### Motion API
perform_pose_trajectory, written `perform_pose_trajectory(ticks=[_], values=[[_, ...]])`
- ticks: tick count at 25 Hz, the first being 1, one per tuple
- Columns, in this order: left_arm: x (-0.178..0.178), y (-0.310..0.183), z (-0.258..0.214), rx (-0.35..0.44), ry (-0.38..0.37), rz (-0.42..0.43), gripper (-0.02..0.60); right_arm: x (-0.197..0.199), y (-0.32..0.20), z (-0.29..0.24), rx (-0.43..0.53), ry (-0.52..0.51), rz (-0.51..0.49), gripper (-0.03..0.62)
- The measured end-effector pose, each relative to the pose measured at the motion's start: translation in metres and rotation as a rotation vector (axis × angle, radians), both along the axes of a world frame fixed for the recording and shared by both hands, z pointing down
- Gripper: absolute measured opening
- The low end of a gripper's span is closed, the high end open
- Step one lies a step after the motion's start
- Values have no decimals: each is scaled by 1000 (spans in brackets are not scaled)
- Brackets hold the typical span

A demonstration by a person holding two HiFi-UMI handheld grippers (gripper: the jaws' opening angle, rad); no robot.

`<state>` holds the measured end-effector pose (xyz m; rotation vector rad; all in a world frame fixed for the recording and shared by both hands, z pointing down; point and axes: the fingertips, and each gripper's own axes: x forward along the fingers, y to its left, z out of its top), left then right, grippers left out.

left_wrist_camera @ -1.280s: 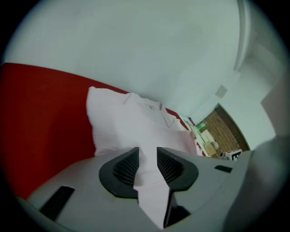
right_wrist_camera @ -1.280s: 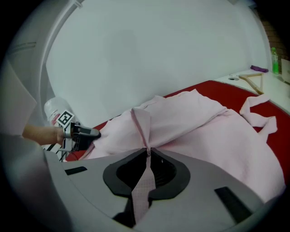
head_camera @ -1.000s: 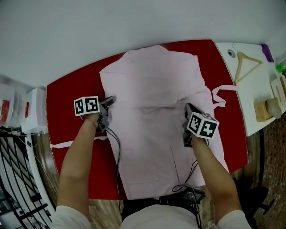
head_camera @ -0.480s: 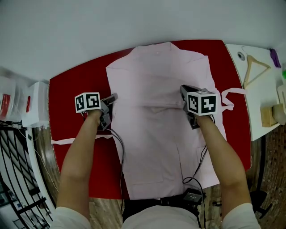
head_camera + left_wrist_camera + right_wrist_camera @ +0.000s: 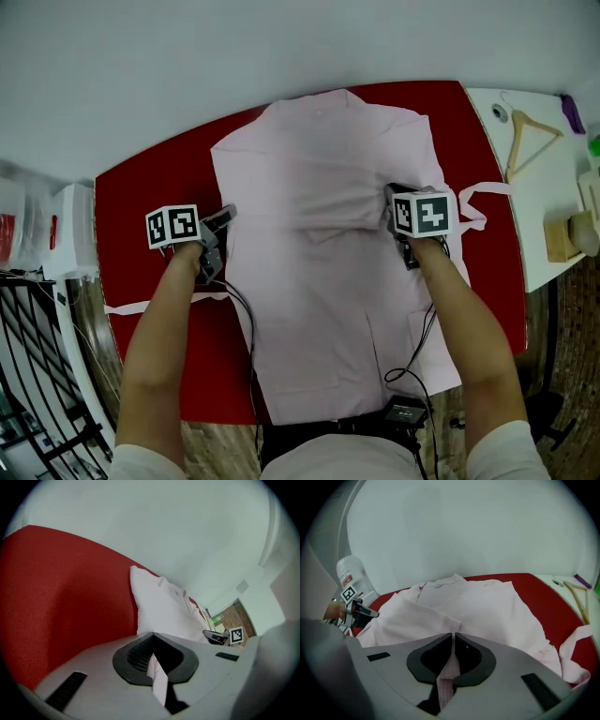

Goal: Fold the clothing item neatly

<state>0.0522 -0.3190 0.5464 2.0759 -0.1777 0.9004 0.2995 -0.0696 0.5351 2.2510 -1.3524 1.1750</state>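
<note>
A pale pink garment (image 5: 319, 253) lies spread flat on the red table cover (image 5: 150, 187), collar end away from me. My left gripper (image 5: 225, 216) is at the garment's left edge, shut on a strip of the pink cloth (image 5: 157, 679) that shows between its jaws. Over at the right edge, level with the left one, my right gripper (image 5: 392, 194) is shut on a fold of the cloth (image 5: 447, 672). A shallow crease runs across the garment between the two grippers. The left gripper view takes in the right gripper (image 5: 215, 637), and the right gripper view takes in the left gripper (image 5: 363, 610).
A pink tie strap (image 5: 483, 202) trails off the garment's right side, another strap (image 5: 159, 302) off the left. A white side table (image 5: 525, 216) on the right carries a wooden hanger (image 5: 530, 136) and a wooden block (image 5: 562, 239). Cables (image 5: 246, 319) hang near me. A plastic bottle (image 5: 354, 576) stands left.
My right gripper has moved farther up the garment toward its right edge and rolled, drawing a crease across the cloth. The left gripper has stayed at the left edge.
</note>
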Motion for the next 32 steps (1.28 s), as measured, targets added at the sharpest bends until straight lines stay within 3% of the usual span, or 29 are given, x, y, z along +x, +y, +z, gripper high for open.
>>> perform_pose_trajectory(ticks=[4, 7, 13, 17, 23, 32], values=[[-2, -1, -3, 21, 9, 6, 6, 0, -1, -9, 54, 1, 0, 29], [-3, 0, -20, 88, 45, 31, 8, 6, 10, -30, 109, 48, -18, 29], [22, 22, -77, 236, 192, 189, 6, 29, 59, -49, 121, 103, -38, 29], [56, 48, -94, 214, 260, 246, 6, 43, 81, -45, 119, 97, -9, 29], [113, 91, -96, 224, 285, 348, 6, 55, 96, -40, 117, 100, -17, 29], [232, 161, -101, 275, 322, 542, 6, 61, 108, -26, 83, 137, -68, 29]])
